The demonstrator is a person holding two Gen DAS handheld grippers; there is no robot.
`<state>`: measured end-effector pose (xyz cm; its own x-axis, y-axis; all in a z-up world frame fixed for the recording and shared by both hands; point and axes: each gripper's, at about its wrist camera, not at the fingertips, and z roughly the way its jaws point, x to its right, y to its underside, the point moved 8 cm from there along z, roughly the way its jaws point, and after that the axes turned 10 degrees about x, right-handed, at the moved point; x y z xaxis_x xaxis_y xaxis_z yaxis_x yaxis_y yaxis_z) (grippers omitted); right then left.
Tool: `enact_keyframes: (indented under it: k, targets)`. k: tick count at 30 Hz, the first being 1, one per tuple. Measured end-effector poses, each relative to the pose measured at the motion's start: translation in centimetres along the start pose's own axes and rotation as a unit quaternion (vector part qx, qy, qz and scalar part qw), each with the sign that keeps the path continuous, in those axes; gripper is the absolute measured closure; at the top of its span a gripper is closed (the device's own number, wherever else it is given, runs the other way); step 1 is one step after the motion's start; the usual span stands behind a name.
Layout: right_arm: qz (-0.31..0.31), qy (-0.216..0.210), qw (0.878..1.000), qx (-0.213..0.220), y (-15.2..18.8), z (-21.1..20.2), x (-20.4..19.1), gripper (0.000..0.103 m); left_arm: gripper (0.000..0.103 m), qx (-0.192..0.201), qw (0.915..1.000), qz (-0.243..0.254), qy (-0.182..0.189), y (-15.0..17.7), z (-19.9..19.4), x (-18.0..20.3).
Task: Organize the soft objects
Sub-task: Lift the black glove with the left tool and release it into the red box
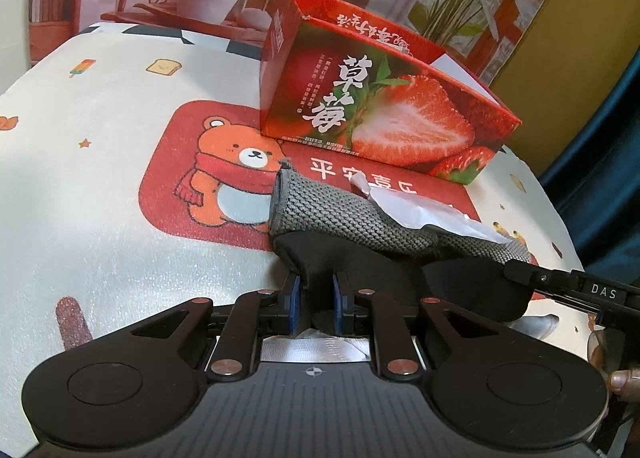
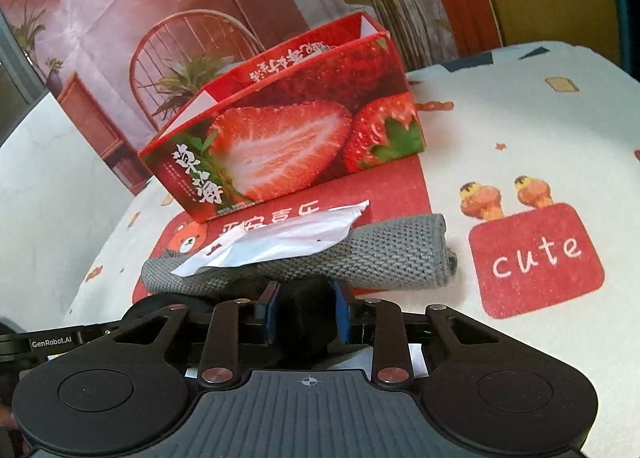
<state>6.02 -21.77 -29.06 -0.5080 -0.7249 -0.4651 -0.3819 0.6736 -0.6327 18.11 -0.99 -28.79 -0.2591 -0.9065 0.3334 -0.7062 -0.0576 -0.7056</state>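
Note:
A soft grey knitted item with a black padded part [image 1: 340,213] lies on the table in front of an open red strawberry box [image 1: 384,113]. A white paper tag [image 1: 424,209] lies on top of it. My left gripper [image 1: 316,298] is shut on the black part at the item's left end. My right gripper [image 2: 304,318] is shut on the black part [image 2: 304,322] at the near edge of the grey knit [image 2: 360,258]. The box [image 2: 288,141] stands just behind the item, and the tag [image 2: 280,242] shows there too. The right gripper's arm [image 1: 576,286] reaches in from the right.
The table wears a cream cloth with a red bear patch [image 1: 224,177] and a red "cute" patch [image 2: 536,258]. A printed backdrop with plants and a chair [image 2: 192,57] stands behind the table. The table edge curves away at the right [image 1: 560,217].

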Motion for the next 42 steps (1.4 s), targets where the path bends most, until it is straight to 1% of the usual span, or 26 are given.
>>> enact_keyframes:
  k: [9, 11, 12, 15, 20, 24, 27, 31, 34, 38, 42]
  targets:
    - [0.050, -0.011, 0.999, -0.008, 0.4, 0.3, 0.9, 0.076, 0.086, -0.003, 1.0000, 0.001, -0.001, 0.2, 0.0, 0.1]
    - [0.049, -0.012, 0.999, -0.006, 0.3, 0.2, 0.7, 0.079, 0.086, 0.001, 1.0000, -0.001, 0.000, 0.1, -0.2, 0.2]
    - [0.047, -0.015, 0.999, -0.003, 0.2, 0.1, 0.6, 0.082, 0.086, 0.004, 1.0000, -0.002, 0.001, -0.1, -0.3, 0.2]
    - [0.029, -0.032, 0.999, 0.011, -0.6, -0.5, -0.5, 0.087, 0.089, 0.028, 0.9995, -0.003, 0.013, -1.2, -1.3, 0.6]
    - [-0.009, -0.068, 0.997, 0.040, -3.6, -1.6, -3.2, 0.089, 0.092, 0.094, 0.9951, 0.015, 0.027, -4.0, -4.3, 1.9]
    - [-0.045, -0.090, 0.993, 0.056, -6.1, -2.0, -5.5, 0.089, 0.093, 0.146, 0.9889, 0.017, 0.025, -5.6, -6.6, 2.6]
    - [-0.074, -0.103, 0.990, 0.061, -7.6, -1.9, -7.0, 0.089, 0.093, 0.174, 0.9846, 0.007, 0.018, -6.2, -7.8, 2.6]
    - [-0.104, -0.119, 0.986, 0.061, -9.0, -1.4, -8.9, 0.089, 0.093, 0.193, 0.9811, 0.002, 0.008, -7.3, -8.6, 2.4]
    - [-0.114, -0.128, 0.983, 0.071, -10.3, -1.1, -9.9, 0.089, 0.093, 0.208, 0.9781, 0.016, 0.004, -9.0, -8.6, 2.7]
    - [-0.125, -0.133, 0.979, 0.093, -13.0, -0.8, -10.8, 0.089, 0.093, 0.236, 0.9706, 0.048, 0.005, -12.5, -8.6, 3.8]
    - [-0.150, -0.126, 0.973, 0.124, -16.6, 0.0, -11.3, 0.089, 0.093, 0.261, 0.9618, 0.084, 0.004, -16.1, -7.4, 5.6]
